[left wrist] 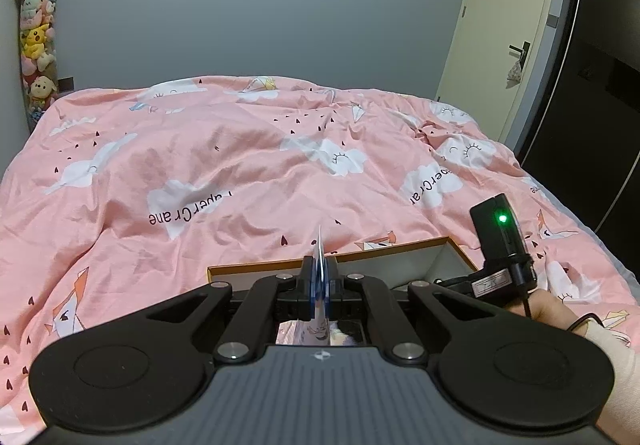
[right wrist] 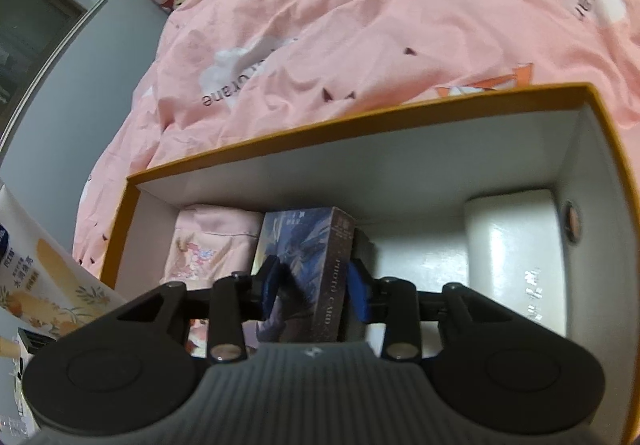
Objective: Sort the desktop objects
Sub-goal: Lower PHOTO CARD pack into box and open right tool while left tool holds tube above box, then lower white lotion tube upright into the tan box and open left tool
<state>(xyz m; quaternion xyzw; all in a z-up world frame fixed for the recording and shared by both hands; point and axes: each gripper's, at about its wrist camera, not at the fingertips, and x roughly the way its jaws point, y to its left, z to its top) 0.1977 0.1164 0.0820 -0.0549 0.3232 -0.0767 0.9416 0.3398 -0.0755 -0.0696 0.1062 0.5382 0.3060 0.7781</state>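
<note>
Card box (right wrist: 308,269) upright between right tool (right wrist: 316,285) pads.

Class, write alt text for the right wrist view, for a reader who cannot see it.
The right gripper reaches into an orange-rimmed cardboard box on a pink patterned bedcover, its blue-padded jaws straddling an upright dark blue photo card box with a gap visible on the right side. A pink pouch and a white rounded case flank it.
</note>
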